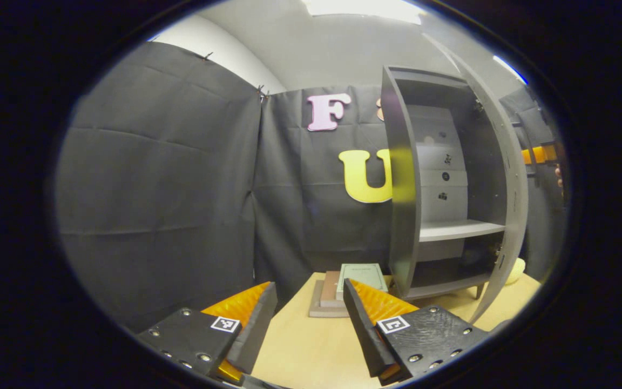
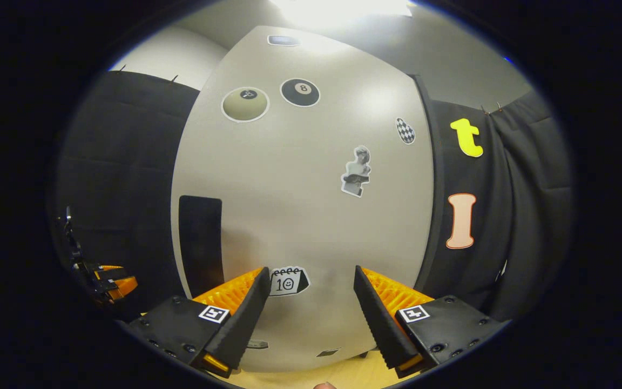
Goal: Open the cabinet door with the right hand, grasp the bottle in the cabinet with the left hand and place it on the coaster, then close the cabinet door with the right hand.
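Observation:
In the left gripper view the grey cabinet (image 1: 400, 189) stands on the wooden table at the right. Its door (image 1: 513, 205) is swung open to the right on two hinges. Inside I see a pale shelf (image 1: 459, 229) and a dark lower compartment. My left gripper (image 1: 309, 285) is open and holds nothing, low over the table, left of and short of the cabinet. In the right gripper view the door's outer face (image 2: 300, 189), dotted with stickers, is close ahead, with a dark rectangular handle recess (image 2: 200, 243) at the left. My right gripper (image 2: 310, 270) is open before the door's lower part.
A small stack of books (image 1: 343, 292) lies on the table (image 1: 300, 351) just left of the cabinet's foot. A pale yellow rounded thing (image 1: 517, 270) peeks out behind the door's lower edge. Black cloth walls close in the left and back. The other gripper (image 2: 108, 283) shows far left.

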`<state>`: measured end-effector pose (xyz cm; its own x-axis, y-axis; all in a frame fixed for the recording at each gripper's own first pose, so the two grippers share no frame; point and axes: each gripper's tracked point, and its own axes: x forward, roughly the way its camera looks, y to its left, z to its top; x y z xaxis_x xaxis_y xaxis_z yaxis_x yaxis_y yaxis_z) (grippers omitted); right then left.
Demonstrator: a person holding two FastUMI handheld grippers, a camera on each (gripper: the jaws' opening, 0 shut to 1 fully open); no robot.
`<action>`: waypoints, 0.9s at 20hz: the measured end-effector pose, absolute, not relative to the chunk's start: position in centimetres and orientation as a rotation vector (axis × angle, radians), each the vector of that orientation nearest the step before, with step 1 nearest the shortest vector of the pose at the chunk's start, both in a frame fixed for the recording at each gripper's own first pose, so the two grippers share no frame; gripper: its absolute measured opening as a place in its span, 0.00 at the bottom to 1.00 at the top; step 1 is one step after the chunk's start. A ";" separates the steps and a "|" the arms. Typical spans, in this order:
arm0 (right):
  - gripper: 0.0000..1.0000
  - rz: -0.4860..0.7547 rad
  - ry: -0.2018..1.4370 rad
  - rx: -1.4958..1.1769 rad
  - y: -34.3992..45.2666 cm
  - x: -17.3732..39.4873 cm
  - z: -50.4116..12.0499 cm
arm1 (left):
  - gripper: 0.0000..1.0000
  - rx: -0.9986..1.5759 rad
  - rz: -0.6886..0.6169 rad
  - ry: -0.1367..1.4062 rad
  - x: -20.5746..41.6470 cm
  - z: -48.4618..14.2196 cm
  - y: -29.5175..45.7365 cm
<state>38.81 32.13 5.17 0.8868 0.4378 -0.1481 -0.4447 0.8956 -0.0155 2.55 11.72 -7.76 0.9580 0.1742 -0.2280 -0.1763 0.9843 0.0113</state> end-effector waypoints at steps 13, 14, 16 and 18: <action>0.92 0.347 0.165 -0.005 36.5 41.7 2.9 | 0.74 -0.008 0.229 0.265 1.1 -9.8 17.3; 0.91 0.342 0.171 0.019 36.5 42.4 2.6 | 0.74 -0.011 0.230 0.267 1.2 -9.9 17.6; 0.91 0.338 0.183 0.059 36.3 42.6 2.3 | 0.74 -0.017 0.229 0.275 1.3 -10.4 18.0; 0.94 0.334 0.196 0.085 36.4 42.5 1.9 | 0.75 -0.017 0.225 0.282 1.4 -10.8 18.3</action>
<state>42.50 36.39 1.88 0.9260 0.3336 -0.1768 -0.3171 0.9413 0.1155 1.41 18.32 -10.83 0.9358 0.2173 -0.2777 -0.2221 0.9749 0.0144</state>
